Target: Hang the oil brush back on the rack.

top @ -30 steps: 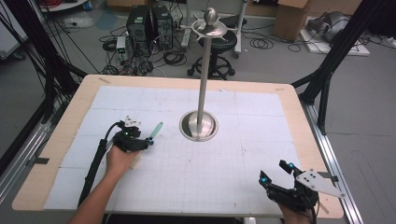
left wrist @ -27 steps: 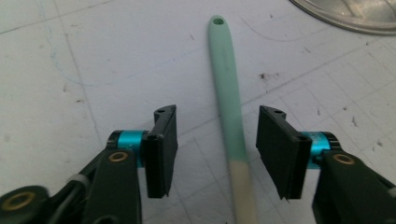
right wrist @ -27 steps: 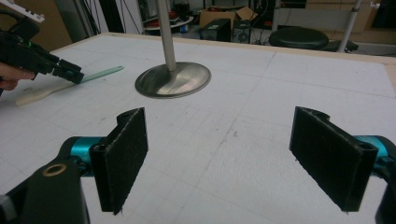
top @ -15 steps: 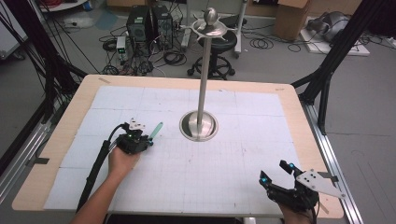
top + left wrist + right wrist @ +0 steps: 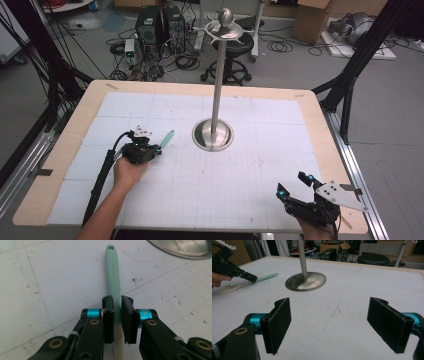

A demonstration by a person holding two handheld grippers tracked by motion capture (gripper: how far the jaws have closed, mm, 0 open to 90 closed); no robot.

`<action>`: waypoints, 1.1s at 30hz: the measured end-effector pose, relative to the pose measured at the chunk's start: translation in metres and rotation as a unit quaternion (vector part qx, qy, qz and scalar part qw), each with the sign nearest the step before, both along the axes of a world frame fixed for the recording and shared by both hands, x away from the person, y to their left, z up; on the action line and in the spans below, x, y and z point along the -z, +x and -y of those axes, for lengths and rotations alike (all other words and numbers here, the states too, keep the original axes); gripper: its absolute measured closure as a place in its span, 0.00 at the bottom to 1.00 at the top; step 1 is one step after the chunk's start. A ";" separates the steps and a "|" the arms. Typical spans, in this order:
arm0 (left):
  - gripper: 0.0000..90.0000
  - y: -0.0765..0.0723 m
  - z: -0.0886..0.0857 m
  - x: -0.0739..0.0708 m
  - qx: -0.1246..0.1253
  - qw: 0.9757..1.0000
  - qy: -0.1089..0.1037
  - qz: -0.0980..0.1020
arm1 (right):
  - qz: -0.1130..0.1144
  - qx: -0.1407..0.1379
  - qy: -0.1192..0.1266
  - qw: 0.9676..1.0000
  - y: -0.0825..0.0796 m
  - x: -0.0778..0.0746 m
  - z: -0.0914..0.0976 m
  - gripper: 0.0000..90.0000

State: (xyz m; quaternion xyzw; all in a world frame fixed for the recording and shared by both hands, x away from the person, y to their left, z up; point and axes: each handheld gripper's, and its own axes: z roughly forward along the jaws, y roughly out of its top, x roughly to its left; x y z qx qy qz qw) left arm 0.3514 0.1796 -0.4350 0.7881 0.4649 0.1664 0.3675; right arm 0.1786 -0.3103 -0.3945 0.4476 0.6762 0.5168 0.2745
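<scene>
Table [image 5: 280, 125] from above: we see the left gripper [image 5: 156, 148] low on the mat, its jaws having just been closing onto the spatula [image 5: 167, 137], whose green handle pokes out ahead of the tips toward the stand [image 5: 214, 135]. The right gripper [image 5: 295, 184] rests well apart at the near corner, jaws spread wide and empty.

Left gripper view: we see the pads [image 5: 109, 315] pinching the spatula [image 5: 113, 277] where green meets cream, green handle running straight ahead, cream end trailing back under the body. The hold looks centred and square, so we judge a straight lift will do best, with no twist, since the handle is thin and slick and could pivot between the pads.

Right gripper view: we see the left gripper [image 5: 253, 278] far off to the left, spatula [image 5: 265, 277] lying flat on the mat beside the stand's base [image 5: 306, 281]. Lifting, we should keep the handle clear of that base.
</scene>
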 end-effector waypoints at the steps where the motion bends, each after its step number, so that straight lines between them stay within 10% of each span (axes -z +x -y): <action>1: 0.90 -0.001 -0.001 -0.001 -0.001 1.000 -0.010 0.005 | 0.002 -0.002 -0.002 1.000 0.000 0.000 0.000 0.20; 18: 0.90 -0.031 -0.016 -0.035 0.051 0.991 -0.101 0.073 | -0.002 -0.005 0.003 1.000 -0.001 0.000 -0.002 0.20; 23: 0.90 -0.043 -0.013 -0.043 0.098 0.982 -0.139 0.085 | -0.005 -0.014 0.008 1.000 0.000 0.001 -0.005 0.20; 32: 0.90 -0.068 -0.003 -0.053 0.195 0.953 -0.208 0.106 | 0.000 -0.075 0.025 0.997 0.005 -0.002 -0.018 0.20; 33: 0.90 -0.068 -0.003 -0.053 0.195 0.953 -0.208 0.106 | -0.001 -0.085 0.027 0.996 0.006 -0.003 -0.021 0.20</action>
